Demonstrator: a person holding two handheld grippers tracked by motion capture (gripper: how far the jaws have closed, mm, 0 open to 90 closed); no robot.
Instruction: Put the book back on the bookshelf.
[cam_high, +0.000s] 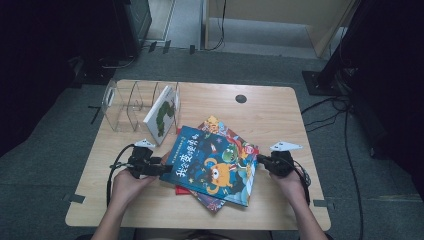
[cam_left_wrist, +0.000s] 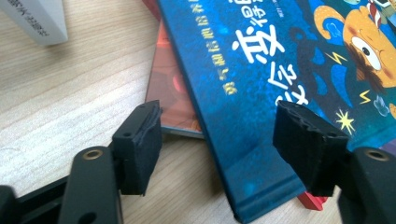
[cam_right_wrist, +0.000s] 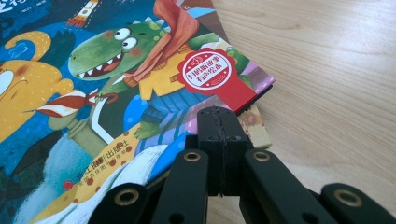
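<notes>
Blue book (cam_high: 212, 167) at frame centre, lying atop a stack on the tabletop (cam_high: 270, 112). Left claw (cam_high: 159, 170) is spread open astride its spine; right claw (cam_high: 260, 160) is closed, empty, at its edge. Likely next: spine gripped, book lifted.

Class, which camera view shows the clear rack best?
The high view: the clear rack stands whole at the table's far left, a white book leaning in it. The left gripper view catches just that book's corner.
</notes>
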